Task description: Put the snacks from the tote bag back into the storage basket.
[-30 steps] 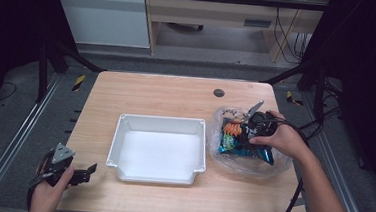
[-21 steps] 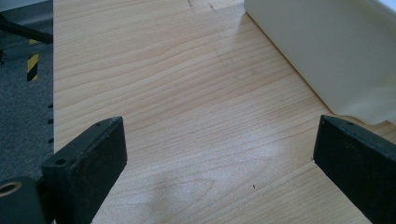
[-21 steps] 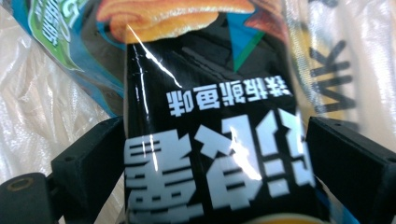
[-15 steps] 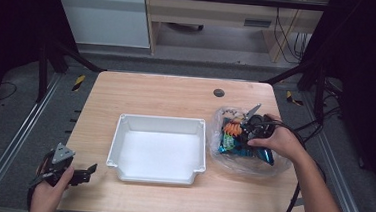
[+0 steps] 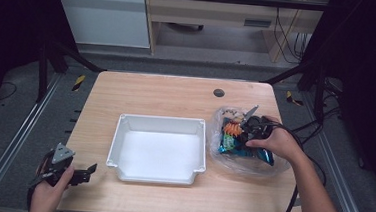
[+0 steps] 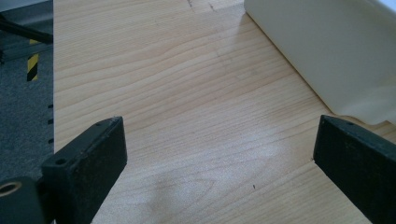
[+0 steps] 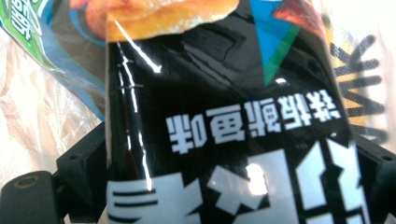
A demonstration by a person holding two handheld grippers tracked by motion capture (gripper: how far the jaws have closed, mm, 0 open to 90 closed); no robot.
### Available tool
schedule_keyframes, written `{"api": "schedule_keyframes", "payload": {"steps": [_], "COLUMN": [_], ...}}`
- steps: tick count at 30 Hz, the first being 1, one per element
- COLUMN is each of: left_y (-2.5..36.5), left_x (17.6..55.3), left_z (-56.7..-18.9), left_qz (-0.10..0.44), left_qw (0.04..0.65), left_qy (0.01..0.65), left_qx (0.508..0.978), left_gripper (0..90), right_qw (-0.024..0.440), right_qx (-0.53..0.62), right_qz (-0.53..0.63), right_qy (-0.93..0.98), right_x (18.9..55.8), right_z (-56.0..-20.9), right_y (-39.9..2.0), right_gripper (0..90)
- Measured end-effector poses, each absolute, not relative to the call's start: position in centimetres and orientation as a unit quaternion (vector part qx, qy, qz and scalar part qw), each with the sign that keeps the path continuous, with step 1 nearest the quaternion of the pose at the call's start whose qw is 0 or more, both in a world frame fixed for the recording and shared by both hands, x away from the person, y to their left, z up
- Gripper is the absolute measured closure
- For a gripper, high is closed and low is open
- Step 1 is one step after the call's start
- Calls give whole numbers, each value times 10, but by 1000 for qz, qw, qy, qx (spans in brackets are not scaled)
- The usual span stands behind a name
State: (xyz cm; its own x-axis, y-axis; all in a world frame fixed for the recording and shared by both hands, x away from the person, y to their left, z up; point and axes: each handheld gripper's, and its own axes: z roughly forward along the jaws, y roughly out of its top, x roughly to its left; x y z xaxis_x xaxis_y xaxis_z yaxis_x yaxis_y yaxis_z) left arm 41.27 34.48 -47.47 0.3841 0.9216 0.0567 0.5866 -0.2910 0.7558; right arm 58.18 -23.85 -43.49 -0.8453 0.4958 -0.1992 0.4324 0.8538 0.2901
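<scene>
A clear plastic bag (image 5: 252,165) of snack packets lies at the table's right. My right gripper (image 5: 242,131) reaches into it from the right. In the right gripper view a glossy black snack packet (image 7: 224,93) with white lettering lies between the jaws of my right gripper (image 7: 229,163) and spans the gap from one to the other. The jaws have just been closing on it, and I see no firm squeeze. My left gripper (image 5: 83,173) rests open at the table's front left corner; in its own view my left gripper (image 6: 219,158) has bare wood between the jaws.
A white tray (image 5: 160,119) with nothing in it stands mid-table; its wall (image 6: 327,51) rises just right of my left jaws. Orange (image 5: 232,128) and blue (image 5: 267,156) packets sit in the bag. A dark round hole (image 5: 219,92) marks the far tabletop. The table's left edge (image 6: 53,93) is close.
My right hand has shifted slightly left, deeper into the bag. The left hand and the tray have stayed where they were.
</scene>
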Motion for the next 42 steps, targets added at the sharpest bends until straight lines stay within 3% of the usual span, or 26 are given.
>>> {"api": "schedule_keyframes", "payload": {"steps": [25,36,42], "left_y": [345,345,345], "left_x": [413,412,412], "left_z": [-475,-475,-475], "left_qz": [252,252,252], "left_qw": [332,332,332], "left_qy": [494,494,495], "left_qx": [763,763,763], "left_gripper": [25,25,25], "right_qw": [128,132,144], "right_qx": [245,242,232], "right_qz": [111,126,140], "right_qy": [955,953,952], "right_x": [580,575,569], "right_z": [-441,-434,-428], "right_y": [-240,-245,-252], "right_gripper": [135,301,348]}}
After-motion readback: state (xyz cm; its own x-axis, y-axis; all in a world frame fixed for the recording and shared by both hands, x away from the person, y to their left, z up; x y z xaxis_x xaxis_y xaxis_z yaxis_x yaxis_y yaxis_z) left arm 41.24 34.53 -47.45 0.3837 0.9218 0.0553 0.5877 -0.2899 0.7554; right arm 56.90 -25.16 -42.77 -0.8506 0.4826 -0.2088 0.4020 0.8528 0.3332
